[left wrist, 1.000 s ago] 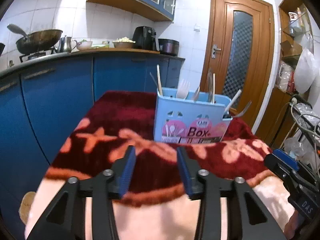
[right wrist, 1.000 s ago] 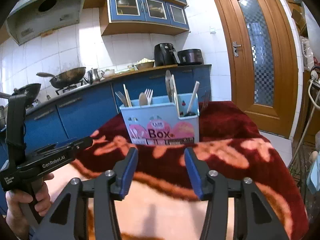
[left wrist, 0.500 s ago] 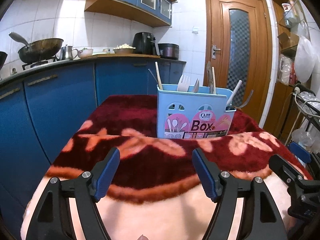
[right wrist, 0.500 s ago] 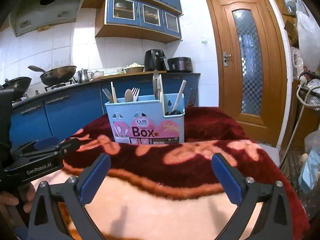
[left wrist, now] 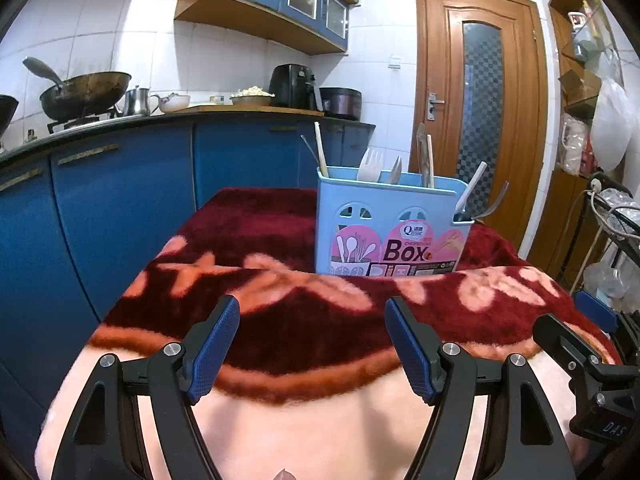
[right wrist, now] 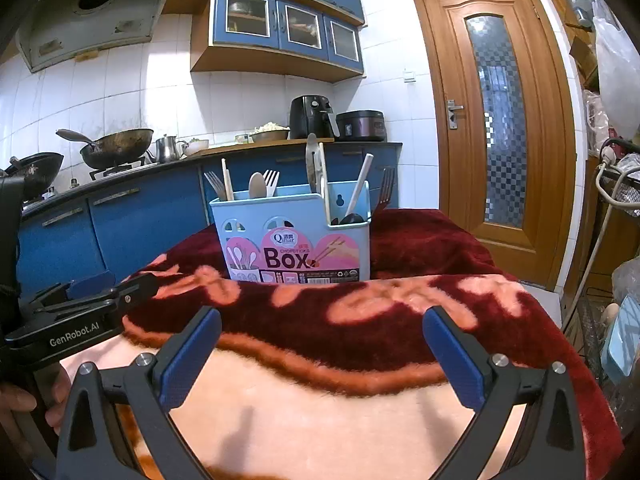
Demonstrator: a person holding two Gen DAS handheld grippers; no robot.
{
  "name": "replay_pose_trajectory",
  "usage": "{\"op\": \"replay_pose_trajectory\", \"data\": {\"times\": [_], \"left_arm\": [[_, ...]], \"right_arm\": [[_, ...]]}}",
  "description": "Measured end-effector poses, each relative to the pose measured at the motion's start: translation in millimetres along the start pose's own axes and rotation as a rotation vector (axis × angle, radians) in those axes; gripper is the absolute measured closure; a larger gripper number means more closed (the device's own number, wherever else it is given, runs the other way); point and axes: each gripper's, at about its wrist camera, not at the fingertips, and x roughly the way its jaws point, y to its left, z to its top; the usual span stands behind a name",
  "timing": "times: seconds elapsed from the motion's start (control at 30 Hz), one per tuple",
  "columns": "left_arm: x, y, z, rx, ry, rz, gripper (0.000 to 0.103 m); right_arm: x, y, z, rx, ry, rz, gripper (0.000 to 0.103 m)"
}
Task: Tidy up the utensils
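Observation:
A light blue utensil box marked "Box" stands upright on a red and peach blanket; it also shows in the right wrist view. It holds several utensils: chopsticks, a white fork, spoons, a metal fork and a white-handled utensil. My left gripper is open and empty, short of the box. My right gripper is open wide and empty, also short of the box.
Blue kitchen cabinets run along the left, with a wok on the counter. A wooden door is behind the table. Cables and bags crowd the right side. The left gripper body shows at left in the right wrist view.
Both grippers opened from nearly shut to wide open. Both views have levelled and drawn slightly nearer the box.

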Motion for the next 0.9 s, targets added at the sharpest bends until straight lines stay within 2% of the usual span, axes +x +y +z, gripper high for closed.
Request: {"op": "replay_pose_trajectory", "data": {"times": [0.9], "left_arm": [[-1.6,1.2,1.5,-0.002,-0.005,0.003,0.027]], "right_arm": [[0.5,-0.1,0.3,0.002,0.003,0.001,0.0]]}}
